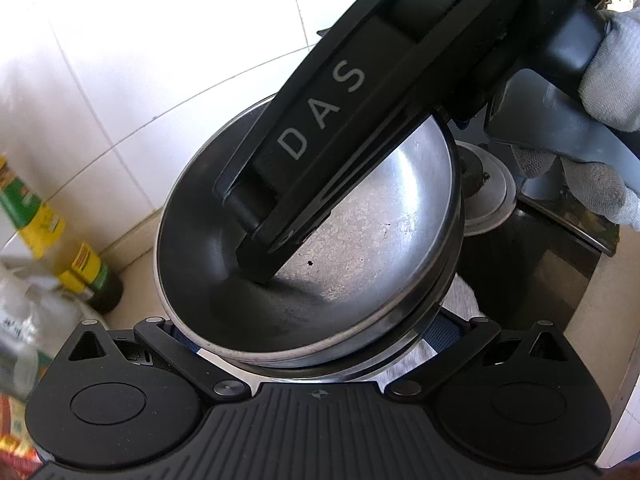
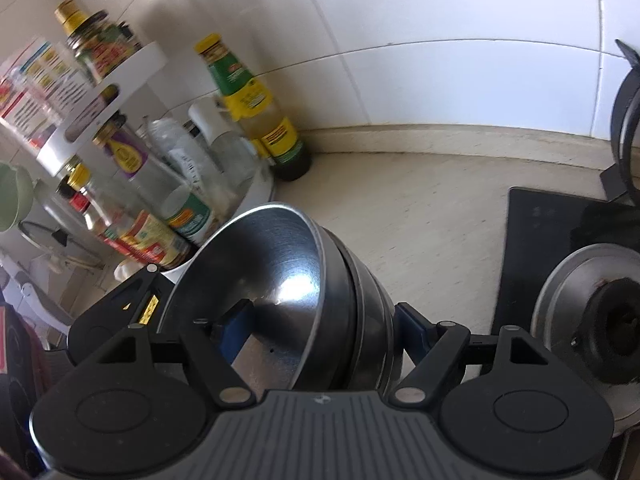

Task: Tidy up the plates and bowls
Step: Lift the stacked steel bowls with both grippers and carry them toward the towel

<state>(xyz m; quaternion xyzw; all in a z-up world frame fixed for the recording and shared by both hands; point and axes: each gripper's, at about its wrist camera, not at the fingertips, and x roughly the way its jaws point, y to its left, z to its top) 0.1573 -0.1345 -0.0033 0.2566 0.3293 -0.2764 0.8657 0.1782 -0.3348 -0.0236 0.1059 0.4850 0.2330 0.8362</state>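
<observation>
The stack of steel bowls is held tilted above the beige counter, clamped at its rim by the right gripper, 1 blue-padded finger inside the top bowl and 1 on the outer wall. The left gripper sits under the stack's near rim; I cannot tell whether its jaws grip. A stove burner lies right, sauce bottles left.

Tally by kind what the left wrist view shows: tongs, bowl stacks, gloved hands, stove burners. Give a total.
tongs: 2, the left tongs and the right tongs
bowl stack: 1
gloved hand: 1
stove burner: 1
Total: 5
</observation>
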